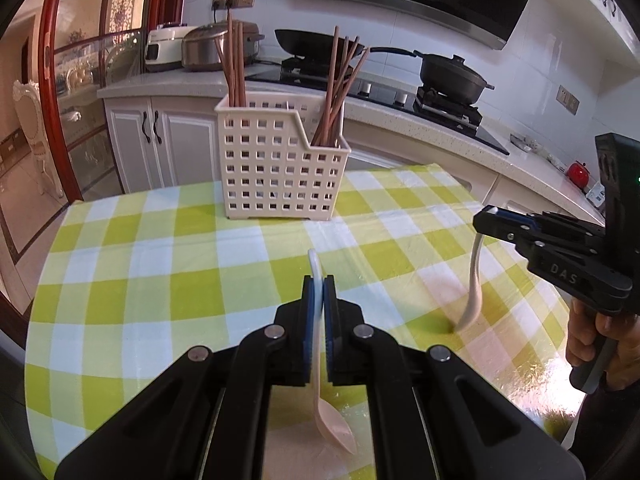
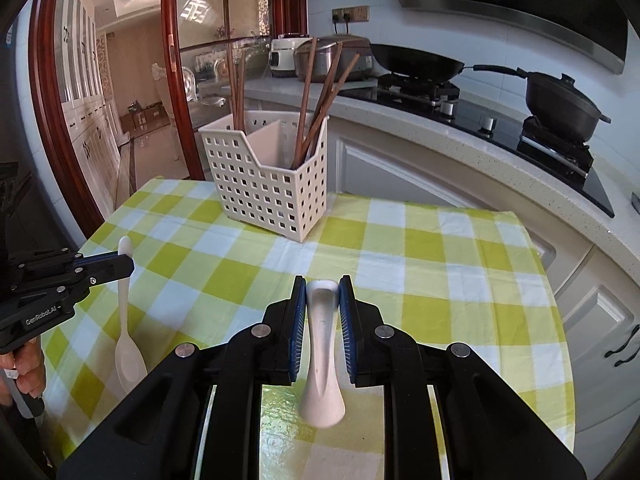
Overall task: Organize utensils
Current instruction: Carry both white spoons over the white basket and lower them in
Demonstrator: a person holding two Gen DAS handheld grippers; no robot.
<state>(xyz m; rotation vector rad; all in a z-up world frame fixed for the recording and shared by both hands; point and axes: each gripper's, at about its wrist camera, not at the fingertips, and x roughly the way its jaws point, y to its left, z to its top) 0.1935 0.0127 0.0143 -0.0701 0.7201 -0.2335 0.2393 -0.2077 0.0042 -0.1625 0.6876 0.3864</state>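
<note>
A cream perforated utensil basket [image 1: 280, 160] stands at the far side of the checked table, with brown chopsticks [image 1: 234, 68] in its left and right compartments; it also shows in the right wrist view [image 2: 266, 184]. My left gripper [image 1: 319, 288] is shut on the handle of a white spoon [image 1: 320, 360], whose bowl hangs down toward the cloth. My right gripper [image 2: 323, 292] is shut on the handle of a second white spoon [image 2: 322, 360]. Each gripper shows in the other's view: the right one [image 1: 490, 220] with its spoon [image 1: 474, 280], the left one [image 2: 120, 264] with its spoon [image 2: 126, 340].
The table carries a green, white and blue checked cloth [image 1: 160, 280]. Behind it runs a kitchen counter [image 1: 200, 84] with rice cookers [image 1: 216, 46], a wok [image 1: 316, 42] and a lidded pot [image 1: 452, 76] on the stove. A red-framed glass door [image 2: 176, 80] stands at left.
</note>
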